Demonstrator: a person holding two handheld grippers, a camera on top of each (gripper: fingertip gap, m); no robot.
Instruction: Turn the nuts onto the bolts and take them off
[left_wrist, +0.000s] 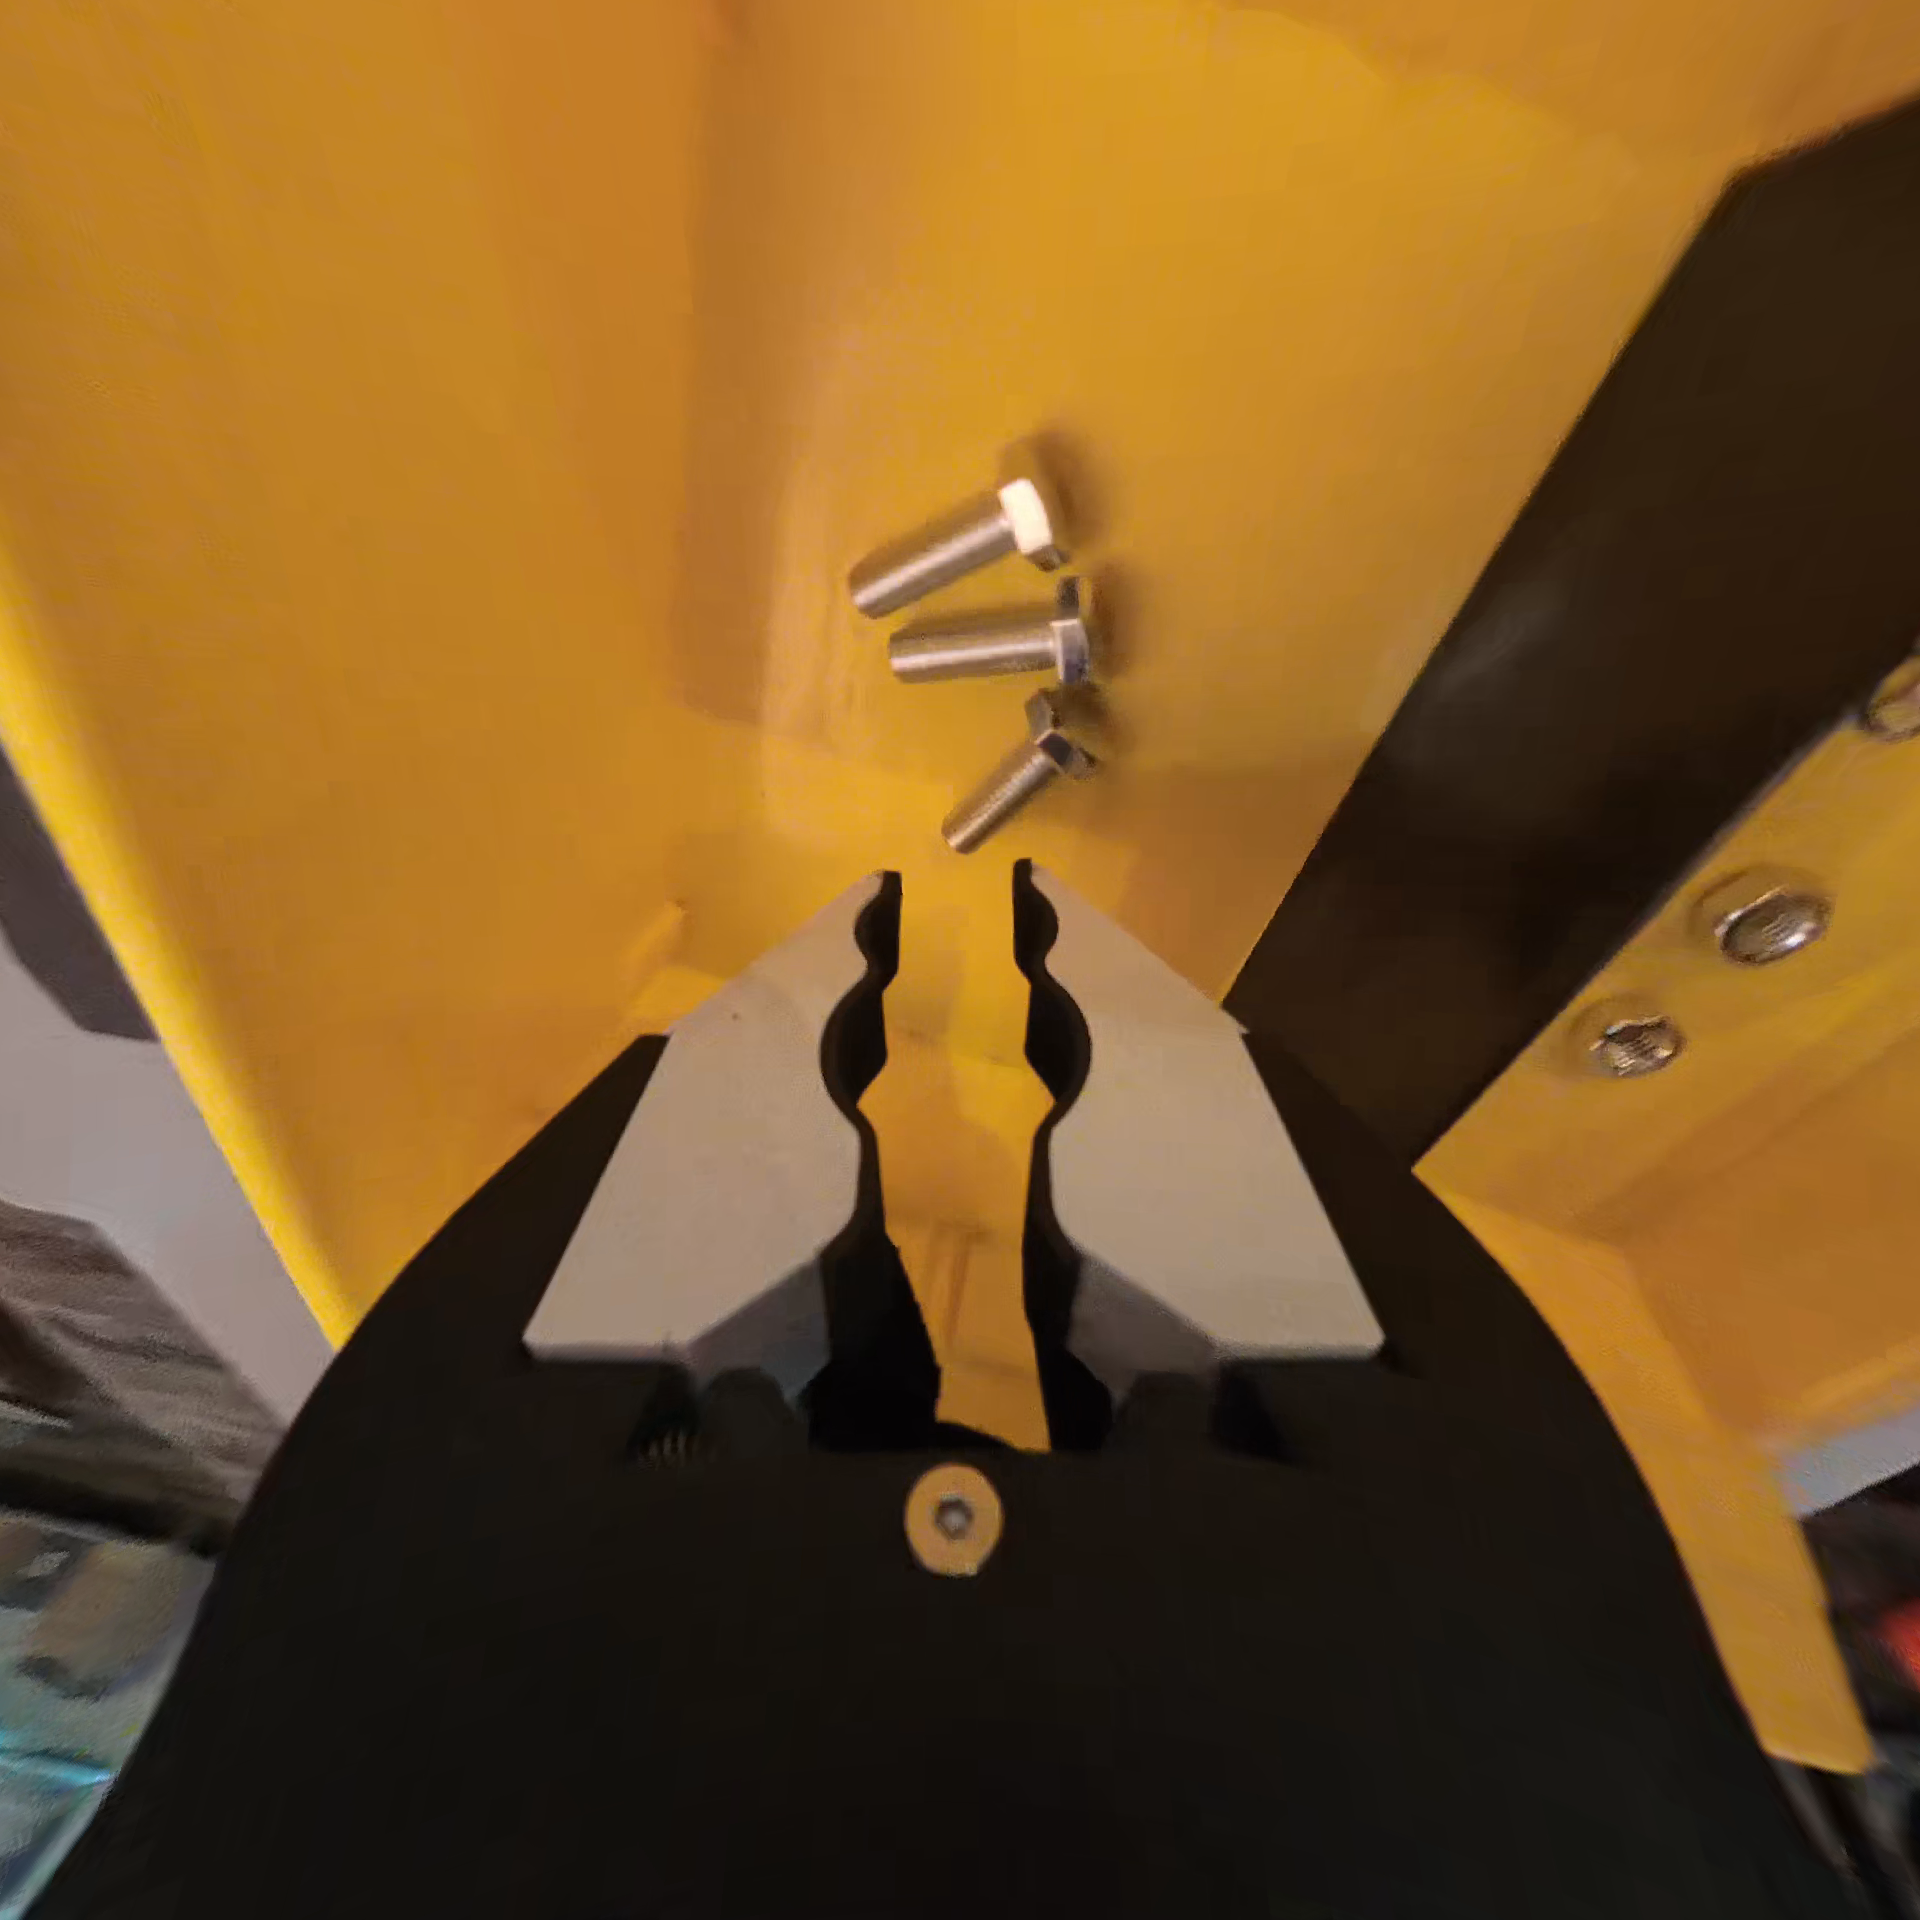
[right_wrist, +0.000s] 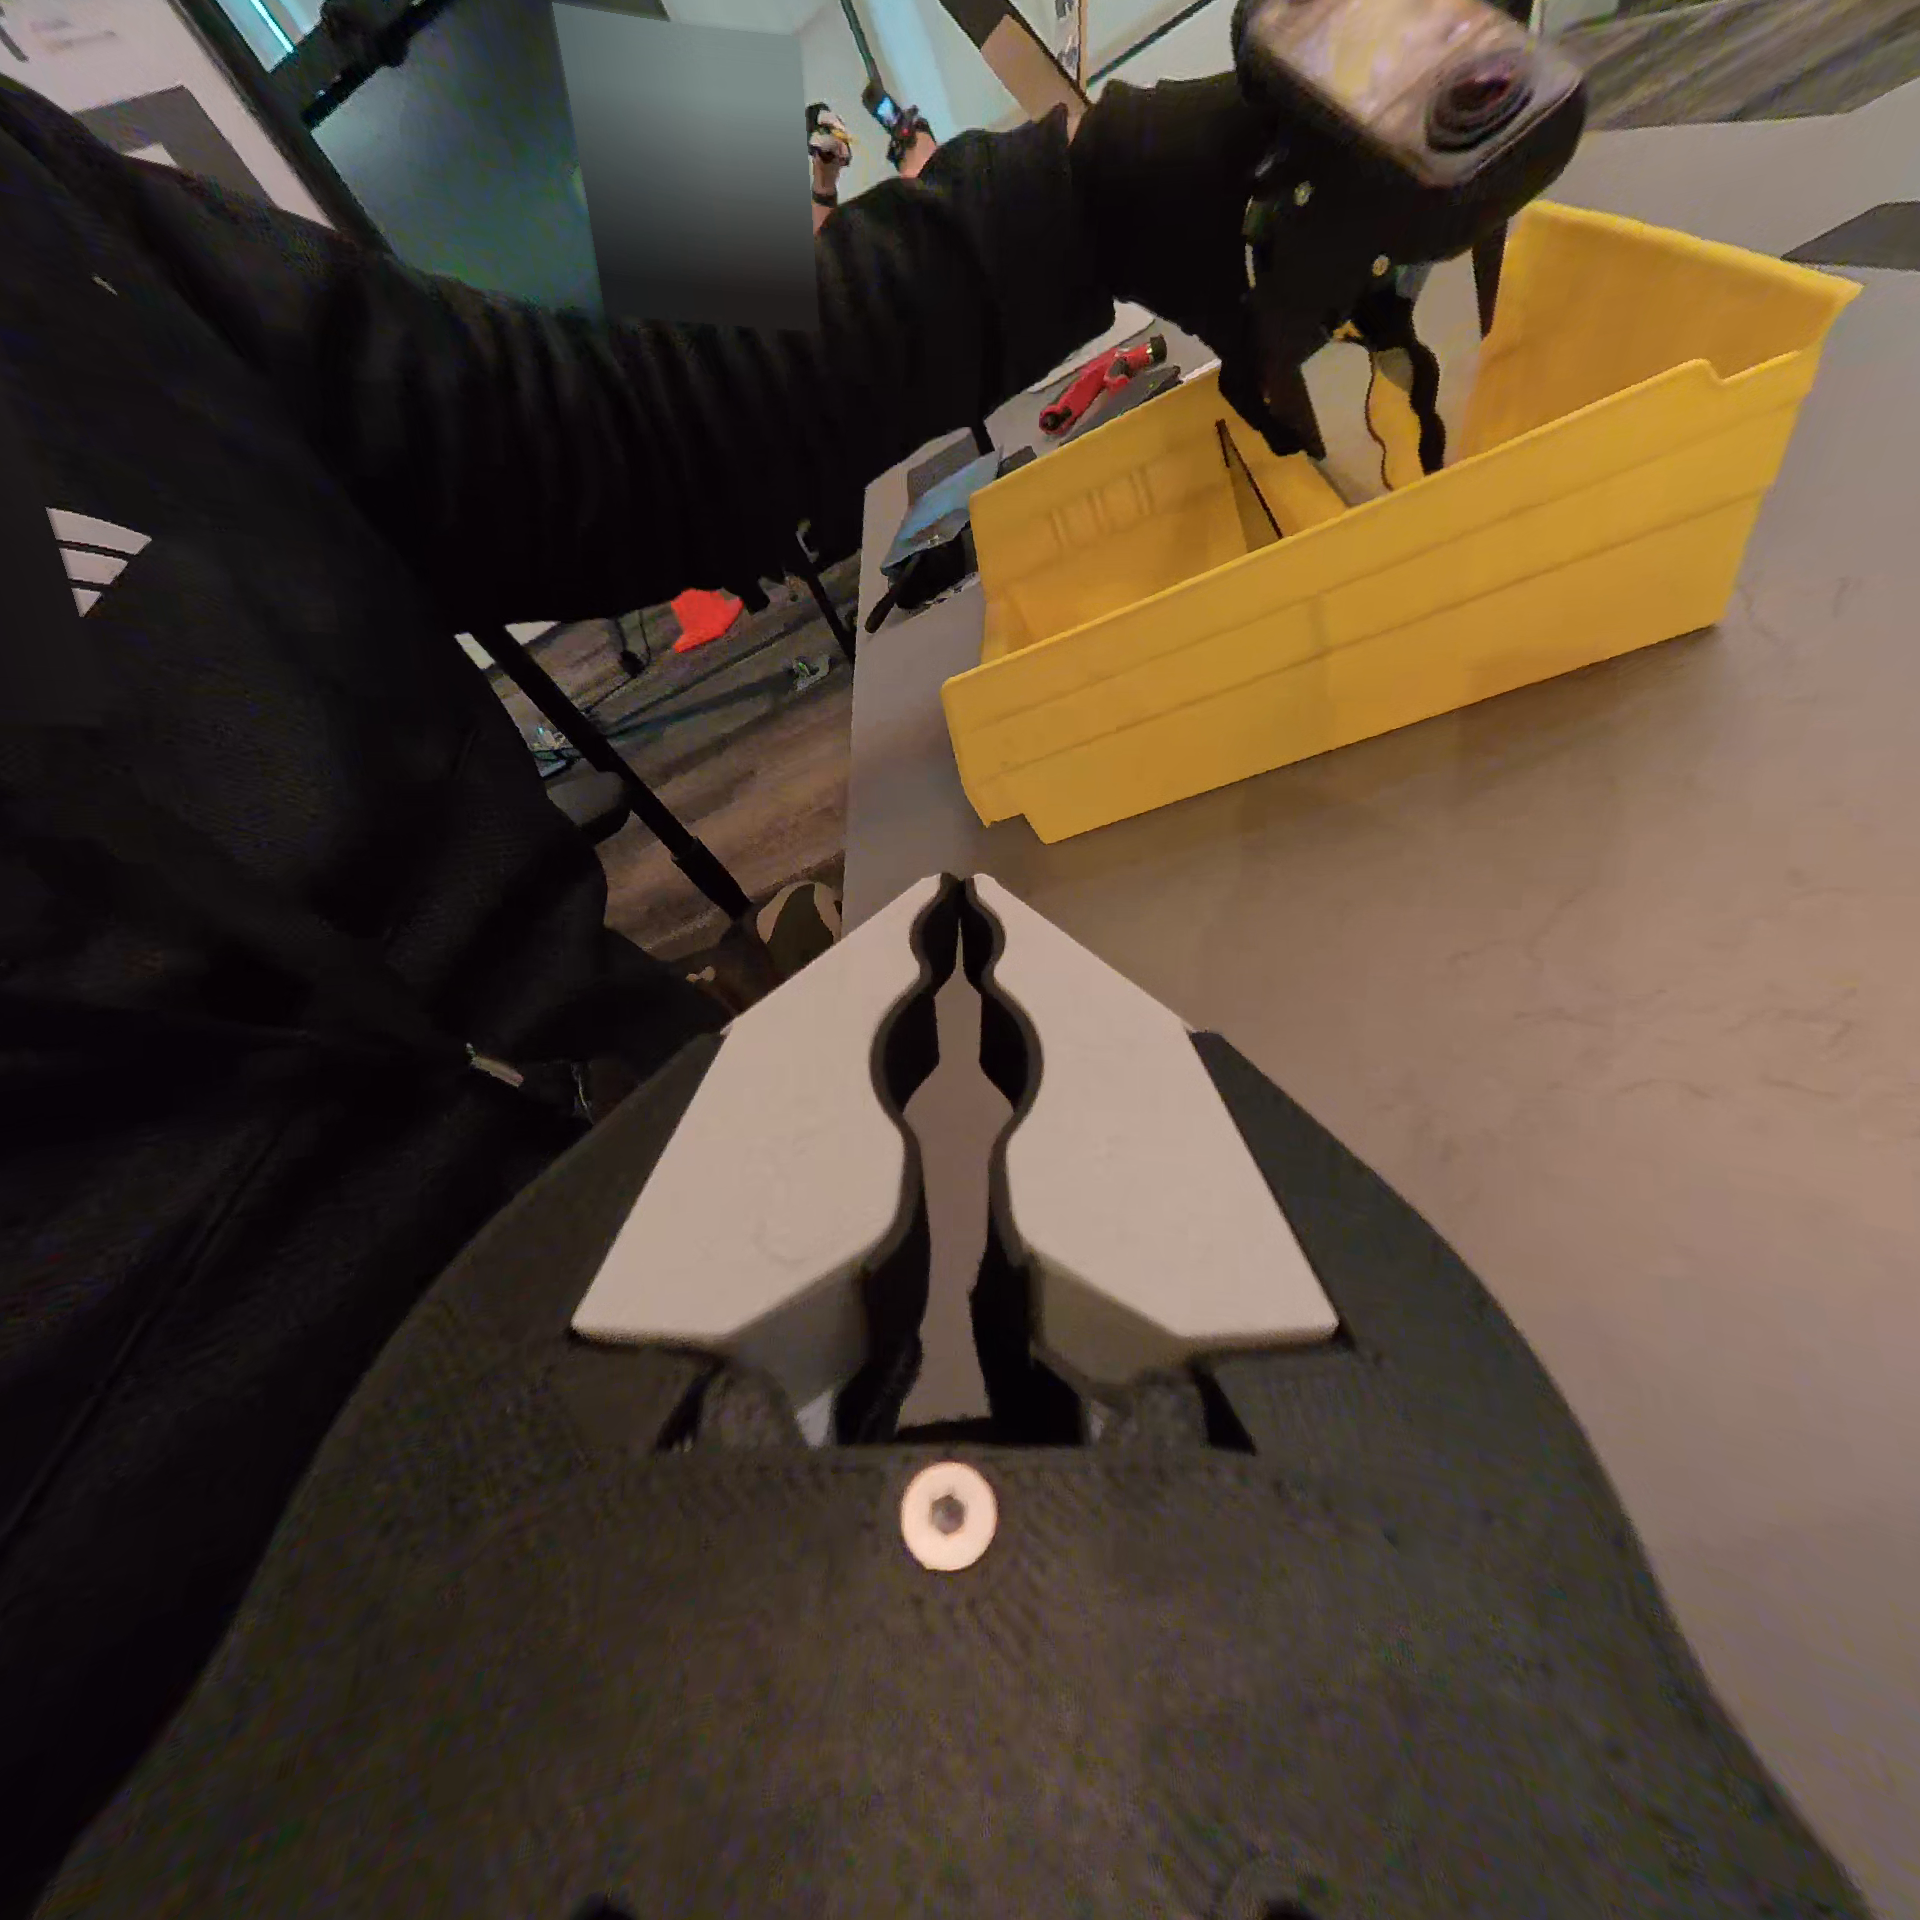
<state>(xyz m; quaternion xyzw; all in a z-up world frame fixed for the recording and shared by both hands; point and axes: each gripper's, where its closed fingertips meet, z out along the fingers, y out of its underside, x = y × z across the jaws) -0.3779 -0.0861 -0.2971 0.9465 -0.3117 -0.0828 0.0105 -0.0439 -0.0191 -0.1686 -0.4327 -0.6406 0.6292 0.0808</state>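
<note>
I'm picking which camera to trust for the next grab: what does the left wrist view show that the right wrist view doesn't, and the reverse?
Only the left wrist view: three bolts lying on the bin floor just ahead of the open left gripper, and nuts in the next compartment past a black divider.

Only the right wrist view: the nearly closed, empty right gripper over the grey table, and the person's black sleeve.

Both: the yellow bin.
</note>
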